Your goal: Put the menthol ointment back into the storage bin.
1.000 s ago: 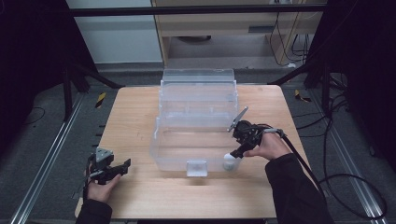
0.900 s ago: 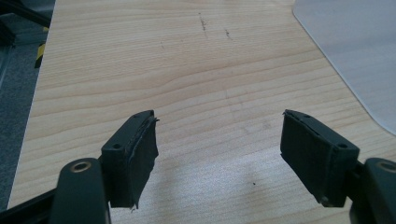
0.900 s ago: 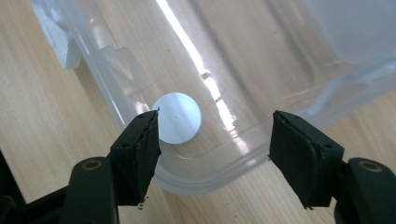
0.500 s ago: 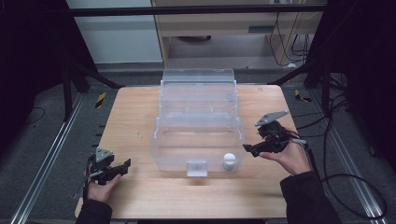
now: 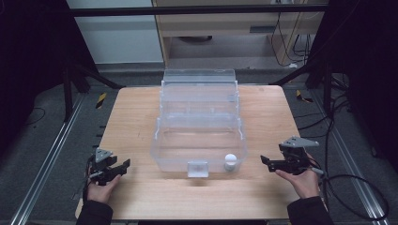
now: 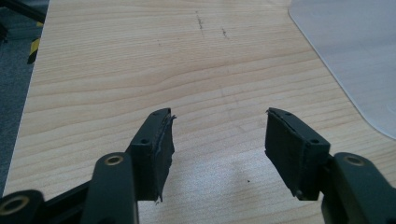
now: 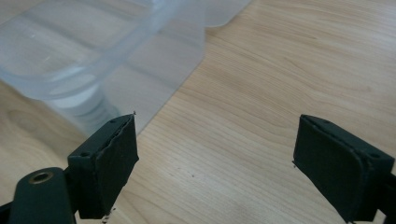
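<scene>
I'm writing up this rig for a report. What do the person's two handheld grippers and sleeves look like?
Both are black handheld tools. The left gripper and right gripper each carry a grey three-cornered plate on top. Each has two flat, rectangular black jaws with small screw holes, on arms with brass-coloured pivot rivets. A dark cable trails from the right one. The person wears dark long sleeves.

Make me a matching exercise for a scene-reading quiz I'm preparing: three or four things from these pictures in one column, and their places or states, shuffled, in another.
Things:
1. white bottle
2. clear bin
3. left tool
4. right tool

Places or states:
A. open, near the table's left front corner
B. open, just right of the bin's front
C. inside the bin, at its front right corner
D. in the middle of the table

Pairs: 1-C, 2-D, 3-A, 4-B
</scene>
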The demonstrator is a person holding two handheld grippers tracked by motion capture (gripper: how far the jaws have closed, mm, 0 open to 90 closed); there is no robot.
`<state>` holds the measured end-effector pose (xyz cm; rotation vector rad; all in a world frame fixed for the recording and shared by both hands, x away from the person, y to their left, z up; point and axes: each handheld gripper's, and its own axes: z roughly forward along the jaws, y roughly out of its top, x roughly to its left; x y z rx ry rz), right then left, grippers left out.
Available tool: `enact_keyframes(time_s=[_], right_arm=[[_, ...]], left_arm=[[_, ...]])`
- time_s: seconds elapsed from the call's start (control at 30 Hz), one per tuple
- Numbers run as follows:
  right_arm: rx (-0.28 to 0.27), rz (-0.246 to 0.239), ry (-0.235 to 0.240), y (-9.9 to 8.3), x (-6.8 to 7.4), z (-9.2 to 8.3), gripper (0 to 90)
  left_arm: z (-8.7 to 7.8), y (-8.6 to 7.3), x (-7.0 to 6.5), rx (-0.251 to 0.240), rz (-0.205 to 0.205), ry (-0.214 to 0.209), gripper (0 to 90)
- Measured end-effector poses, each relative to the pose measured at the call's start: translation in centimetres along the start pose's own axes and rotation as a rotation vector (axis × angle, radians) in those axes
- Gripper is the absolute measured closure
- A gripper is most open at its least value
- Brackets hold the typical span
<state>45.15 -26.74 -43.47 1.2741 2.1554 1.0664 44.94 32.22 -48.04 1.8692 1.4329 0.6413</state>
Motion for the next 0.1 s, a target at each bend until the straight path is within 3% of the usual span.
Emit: enact_keyframes(time_s=[0.1], right_arm=[[-0.015,0.032,-0.026,-1.42,-0.73,0.36,14.2]], left_arm=[[0.00,0.02,0.05,0.000,-0.001,-0.004,43.7]])
